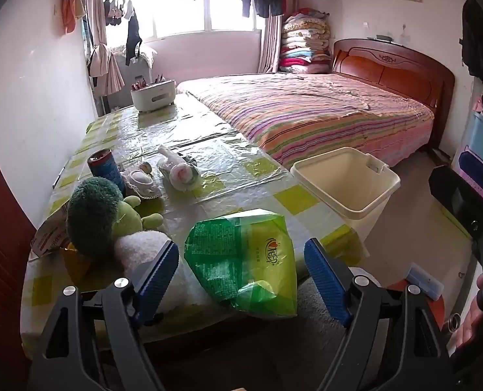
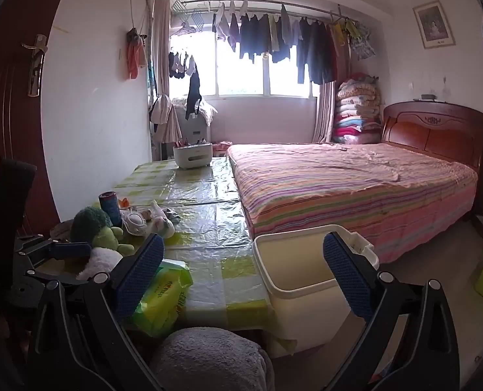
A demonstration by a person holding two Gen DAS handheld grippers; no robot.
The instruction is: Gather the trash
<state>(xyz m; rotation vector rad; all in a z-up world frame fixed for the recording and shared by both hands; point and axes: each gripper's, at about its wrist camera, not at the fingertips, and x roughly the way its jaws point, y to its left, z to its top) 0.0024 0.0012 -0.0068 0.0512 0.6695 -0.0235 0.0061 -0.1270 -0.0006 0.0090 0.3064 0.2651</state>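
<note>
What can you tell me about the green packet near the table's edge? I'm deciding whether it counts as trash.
The green packet is a soft plastic bag, dark green on one side and yellow-green with a red logo on the other. It looks crumpled and partly flattened, lying on the table at its near edge, beside the white bin. It sits between the open jaws of the left gripper, which do not touch it. A white plush toy lies right beside it.

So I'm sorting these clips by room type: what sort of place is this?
Most likely a lived-in bedroom at home. A bed with a striped sheet and wooden headboard fills one side, laundry hangs on a rail across the window, and folded quilts are stacked in the corner.
</note>
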